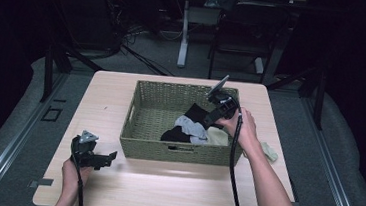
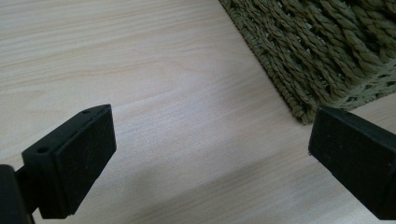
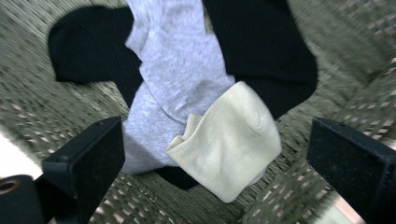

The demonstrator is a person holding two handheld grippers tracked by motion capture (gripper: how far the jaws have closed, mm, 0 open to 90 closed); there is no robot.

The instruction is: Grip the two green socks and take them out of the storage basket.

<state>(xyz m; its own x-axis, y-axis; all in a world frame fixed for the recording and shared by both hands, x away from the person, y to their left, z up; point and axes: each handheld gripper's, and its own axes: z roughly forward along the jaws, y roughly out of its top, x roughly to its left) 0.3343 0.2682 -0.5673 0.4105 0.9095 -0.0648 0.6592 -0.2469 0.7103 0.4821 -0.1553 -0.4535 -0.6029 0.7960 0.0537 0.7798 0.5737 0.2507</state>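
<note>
Right gripper view: open right claw (image 3: 215, 163) above cream sock (image 3: 229, 144), grey sock (image 3: 173, 79) alongside.

The left gripper (image 1: 108, 157) is matt black, boxy, with a grey three-cornered plate on top and a black cable running down along the forearm. In its own view the two jaws are thick black blocks faced with dull rubbery pads (image 2: 88, 156) — one shows two small round holes on its upper edge. The right gripper (image 1: 204, 119) is built alike — black body, grey plate, thick black cable. Both forearms are bare, no sleeves to be seen.
</note>
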